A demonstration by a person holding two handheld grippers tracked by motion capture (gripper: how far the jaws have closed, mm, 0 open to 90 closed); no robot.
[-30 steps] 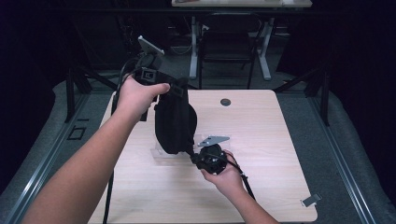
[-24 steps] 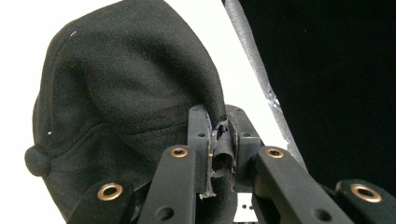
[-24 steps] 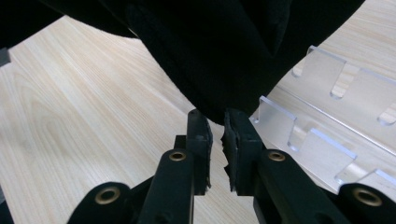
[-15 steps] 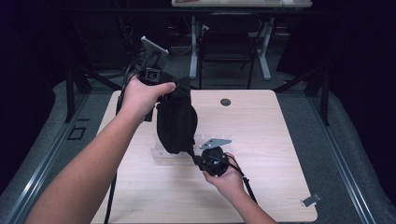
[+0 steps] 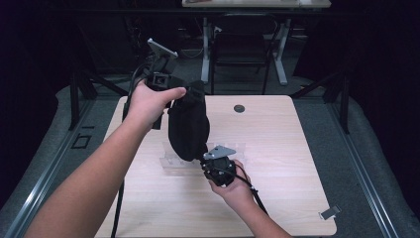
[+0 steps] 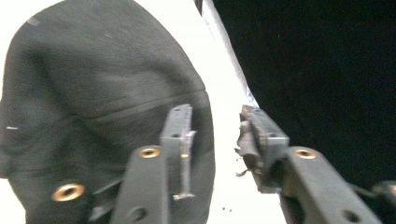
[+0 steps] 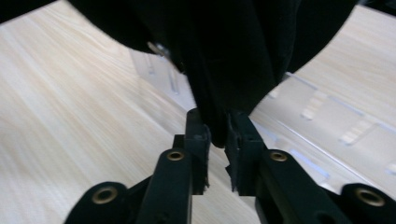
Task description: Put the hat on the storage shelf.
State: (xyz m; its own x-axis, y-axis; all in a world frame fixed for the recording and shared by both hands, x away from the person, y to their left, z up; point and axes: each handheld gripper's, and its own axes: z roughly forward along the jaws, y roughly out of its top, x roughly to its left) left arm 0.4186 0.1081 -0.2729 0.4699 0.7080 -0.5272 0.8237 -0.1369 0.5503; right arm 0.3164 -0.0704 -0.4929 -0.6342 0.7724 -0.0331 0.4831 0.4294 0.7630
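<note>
Your left gripper point(image 6: 215, 140) looks along its two black jaws, which rise from the bottom and stand apart; they have just been opening, and nothing lies between them but bright, washed-out surface. Just beyond and to the left of your left-hand jaw hangs a black fabric bag point(image 6: 98, 107), rounded at the top, with a seam curving across it. That jaw overlaps the bag's right edge, though whether it touches the cloth cannot be told. Your right-hand jaw stands clear of the bag, with darkness beyond it.
</note>
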